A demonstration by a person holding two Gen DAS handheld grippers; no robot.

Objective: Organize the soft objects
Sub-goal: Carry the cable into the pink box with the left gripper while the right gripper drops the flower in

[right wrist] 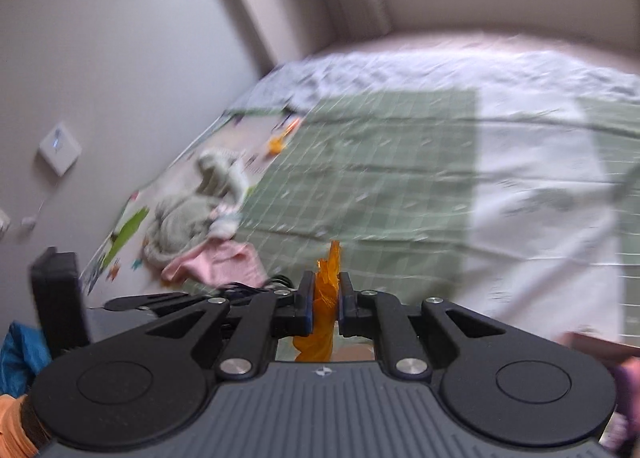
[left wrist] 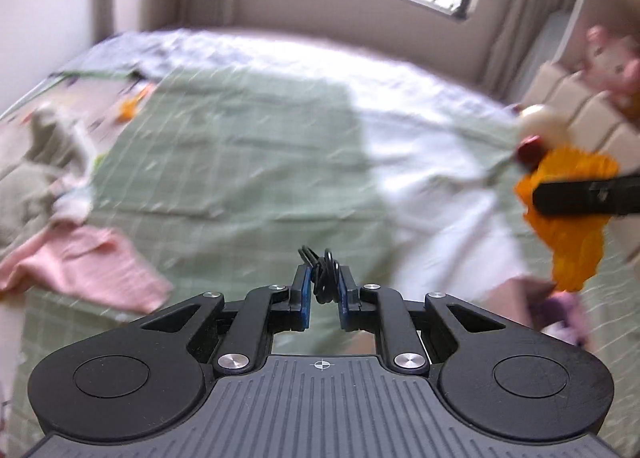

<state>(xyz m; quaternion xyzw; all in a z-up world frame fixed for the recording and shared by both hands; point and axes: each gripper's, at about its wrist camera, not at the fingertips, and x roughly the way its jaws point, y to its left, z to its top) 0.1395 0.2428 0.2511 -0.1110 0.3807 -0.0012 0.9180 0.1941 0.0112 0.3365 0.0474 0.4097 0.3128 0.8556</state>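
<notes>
My left gripper [left wrist: 323, 282] is shut on a looped black cord [left wrist: 325, 274] and holds it above the green checked bed cover [left wrist: 248, 161]. My right gripper [right wrist: 326, 292] is shut on an orange soft toy [right wrist: 325, 308]. In the left wrist view the right gripper's finger [left wrist: 588, 197] crosses the orange toy [left wrist: 568, 234] at the far right, and the toy has a cream head [left wrist: 540, 125]. A pink cloth [left wrist: 80, 262] lies at the bed's left edge; it also shows in the right wrist view [right wrist: 224, 262].
A grey-green heap of clothes [right wrist: 184, 217] lies on a printed sheet by the wall. A small orange item [right wrist: 276, 143] lies farther back. A pink plush [left wrist: 612, 65] sits on the padded headboard at right. Both views are blurred.
</notes>
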